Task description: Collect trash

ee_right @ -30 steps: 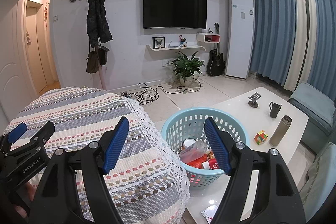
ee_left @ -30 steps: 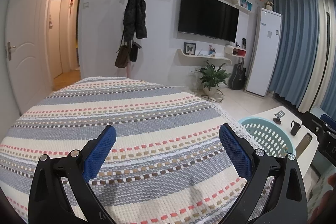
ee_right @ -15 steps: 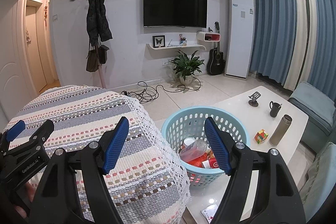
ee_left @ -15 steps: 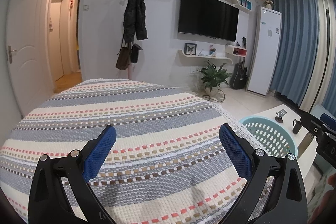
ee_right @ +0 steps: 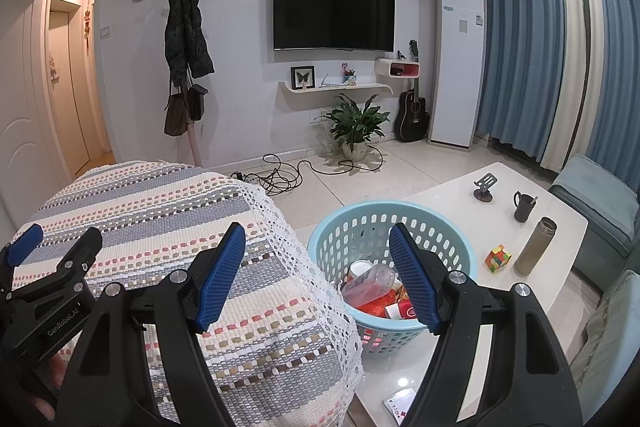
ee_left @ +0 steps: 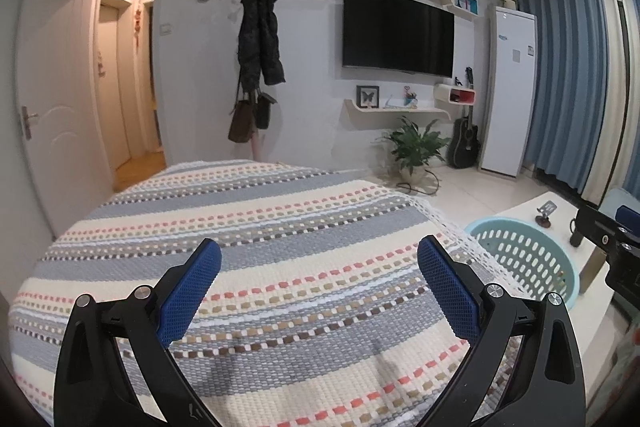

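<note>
Nothing has shifted — both the left gripper (ee_left: 319, 269) and right gripper (ee_right: 318, 269) hang released and empty, trash sitting in the basket (ee_right: 452, 227) at lower centre.

Wide-apart right gripper (ee_right: 316, 273) hovers before trash-filled blue basket (ee_right: 452, 227).

White walls carry a television (ee_right: 334, 15); blue curtains (ee_right: 520, 43) hang right, above a pale tiled floor (ee_right: 360, 179).

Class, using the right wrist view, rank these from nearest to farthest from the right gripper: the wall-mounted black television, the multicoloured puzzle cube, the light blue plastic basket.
1. Light blue plastic basket: just ahead of the right gripper, on the white table.
2. Multicoloured puzzle cube: farther right on that table.
3. Wall-mounted black television: on the far wall.
</note>
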Demonstrator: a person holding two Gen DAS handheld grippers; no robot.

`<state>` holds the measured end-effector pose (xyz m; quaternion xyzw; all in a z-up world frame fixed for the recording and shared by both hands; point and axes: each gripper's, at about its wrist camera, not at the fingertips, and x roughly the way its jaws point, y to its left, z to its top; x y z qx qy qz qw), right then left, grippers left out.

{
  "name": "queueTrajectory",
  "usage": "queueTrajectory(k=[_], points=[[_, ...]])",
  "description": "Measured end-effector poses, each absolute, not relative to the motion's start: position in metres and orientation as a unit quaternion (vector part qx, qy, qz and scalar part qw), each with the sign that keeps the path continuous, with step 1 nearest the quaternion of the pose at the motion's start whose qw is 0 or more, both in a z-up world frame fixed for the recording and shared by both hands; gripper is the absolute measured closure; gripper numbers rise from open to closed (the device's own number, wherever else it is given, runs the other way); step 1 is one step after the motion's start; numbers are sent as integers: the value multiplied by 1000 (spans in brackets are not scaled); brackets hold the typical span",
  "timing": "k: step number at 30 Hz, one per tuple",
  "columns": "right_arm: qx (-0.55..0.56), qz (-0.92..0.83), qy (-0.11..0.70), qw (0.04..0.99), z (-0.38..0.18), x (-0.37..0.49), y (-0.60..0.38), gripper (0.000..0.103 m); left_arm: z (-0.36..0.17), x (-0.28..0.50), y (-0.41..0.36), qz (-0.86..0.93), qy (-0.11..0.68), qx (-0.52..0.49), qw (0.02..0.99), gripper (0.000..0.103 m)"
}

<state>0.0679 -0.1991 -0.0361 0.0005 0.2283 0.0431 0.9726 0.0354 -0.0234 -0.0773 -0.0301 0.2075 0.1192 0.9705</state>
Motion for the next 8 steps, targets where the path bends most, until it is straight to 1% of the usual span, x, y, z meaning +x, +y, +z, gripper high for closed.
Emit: queueTrajectory(k=[8], points=[[1, 43, 225, 973, -40, 65, -199, 33, -77, 34, -19, 116, 207, -40, 971, 8]])
